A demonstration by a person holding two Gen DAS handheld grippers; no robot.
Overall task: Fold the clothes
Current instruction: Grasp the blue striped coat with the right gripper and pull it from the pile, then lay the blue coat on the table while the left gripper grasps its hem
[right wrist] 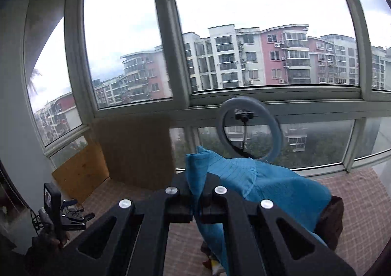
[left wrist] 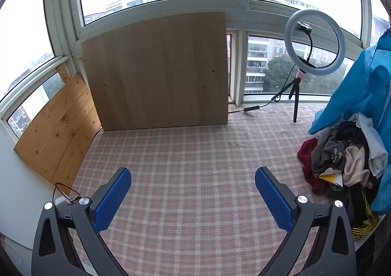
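Observation:
My left gripper (left wrist: 193, 175) is open, its blue-padded fingers (left wrist: 112, 200) spread wide above the pink plaid cloth (left wrist: 190, 129), with nothing between them. A blue garment (left wrist: 361, 85) hangs at the right edge of the left wrist view. My right gripper (right wrist: 196, 188) is shut on this blue garment (right wrist: 268, 185) and holds it up high; the fabric drapes down to the right and over the fingers. Below the garment lies a heap of mixed clothes (left wrist: 342, 158) in red, grey, cream, white and black-yellow.
A large wooden board (left wrist: 156, 73) leans against the window at the back, with a pine panel (left wrist: 58, 126) along the left wall. A ring light on a tripod (left wrist: 315, 41) stands at the back right, its cable (left wrist: 254, 107) trailing over the cloth. Windows surround the surface.

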